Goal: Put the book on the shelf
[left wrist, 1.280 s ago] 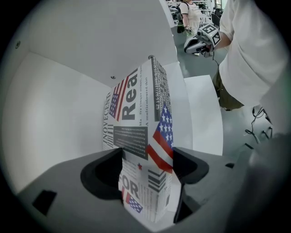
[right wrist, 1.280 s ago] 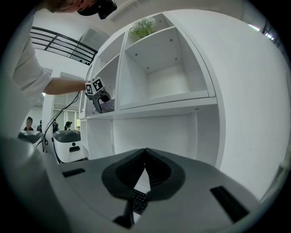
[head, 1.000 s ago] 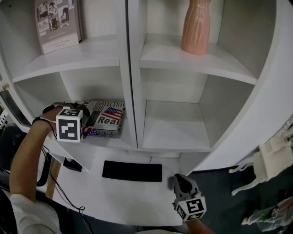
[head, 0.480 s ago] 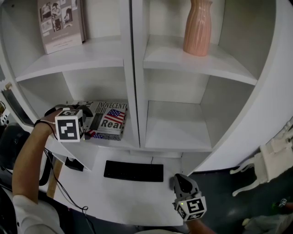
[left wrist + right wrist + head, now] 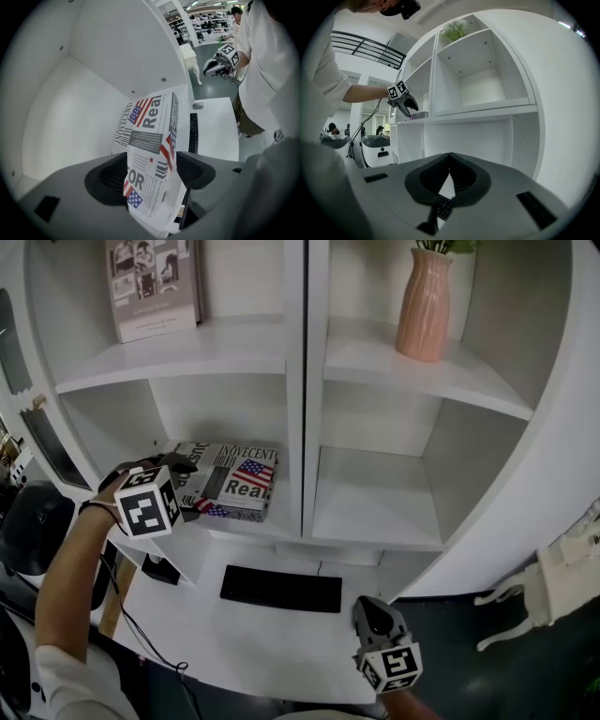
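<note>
Gripping the book by its near left end, the left claw has its two pads closed on the cover from either side, as the left gripper view shows. The book lies flat in the lower left compartment of the shelf, cover up, with its right side close to the upright divider and its near edge not far from the board's lip. The right claw hangs low over the near right part of the table, pads pressed together with nothing between them, taking no part. A black keyboard sits on the table below the shelf.

The placing step looks close to its end: the book appears to rest on the board, and only the release is left. The next move probably calls for parting the left claw's pads just enough to free the cover, then drawing the claw back toward the near left without dragging the book along. A light push farther in beforehand might be wise, since the near edge sits close to the lip.
</note>
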`<state>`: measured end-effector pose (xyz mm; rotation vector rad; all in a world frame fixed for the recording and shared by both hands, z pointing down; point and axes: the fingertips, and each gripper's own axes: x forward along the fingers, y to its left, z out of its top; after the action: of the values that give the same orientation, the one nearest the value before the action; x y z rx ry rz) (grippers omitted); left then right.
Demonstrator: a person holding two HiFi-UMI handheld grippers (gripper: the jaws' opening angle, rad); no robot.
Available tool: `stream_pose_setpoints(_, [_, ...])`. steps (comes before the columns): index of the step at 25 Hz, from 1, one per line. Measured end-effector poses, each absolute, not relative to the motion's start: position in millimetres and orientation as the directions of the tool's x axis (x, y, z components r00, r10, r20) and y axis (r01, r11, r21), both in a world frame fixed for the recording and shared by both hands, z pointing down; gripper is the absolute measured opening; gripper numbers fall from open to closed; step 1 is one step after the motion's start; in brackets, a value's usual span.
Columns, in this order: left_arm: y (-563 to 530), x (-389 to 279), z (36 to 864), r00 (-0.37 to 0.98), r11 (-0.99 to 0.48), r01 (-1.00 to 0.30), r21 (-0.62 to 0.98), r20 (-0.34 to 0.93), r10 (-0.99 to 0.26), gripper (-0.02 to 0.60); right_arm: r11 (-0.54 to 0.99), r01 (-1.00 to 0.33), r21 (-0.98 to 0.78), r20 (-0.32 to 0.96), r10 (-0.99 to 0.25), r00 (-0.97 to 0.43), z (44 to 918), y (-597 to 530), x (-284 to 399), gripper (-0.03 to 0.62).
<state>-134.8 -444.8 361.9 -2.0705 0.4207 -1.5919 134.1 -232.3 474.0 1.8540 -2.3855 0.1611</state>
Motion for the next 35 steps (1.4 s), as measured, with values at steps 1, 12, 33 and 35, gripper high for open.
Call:
stream_pose_setpoints(1, [-443,-135,361,0.282,-0.829,0.036,-0.558,0.801,-0.528,0.325,0.249,-0.968,-0.013,0.155,-0.956,-0.248,474,-232,133,0.003])
stream_pose_setpoints(12, [-417,-131,341,0.426,-0.774,-0.161,-0.613,0.664,-0.615,0.325,0.284,-0.959,-0.01,0.152,-0.947,-0.283,469,-231,118,0.003])
stream_pose_setpoints(33, [-343,-143,298,0.537,-0.565,-0.676,-0.473,0.209,-0.817,0.325,0.335,-0.942,0.003,0.124,-0.935,-0.332,459,-229,102,0.003])
stream_pose_setpoints(35, [-336,-151,305,0.518,-0.545,-0.72,-0.429,0.191,-0.834,0.325,0.341,-0.94,0.006,0.119,-0.933,-0.338,457,-229,100,0.003])
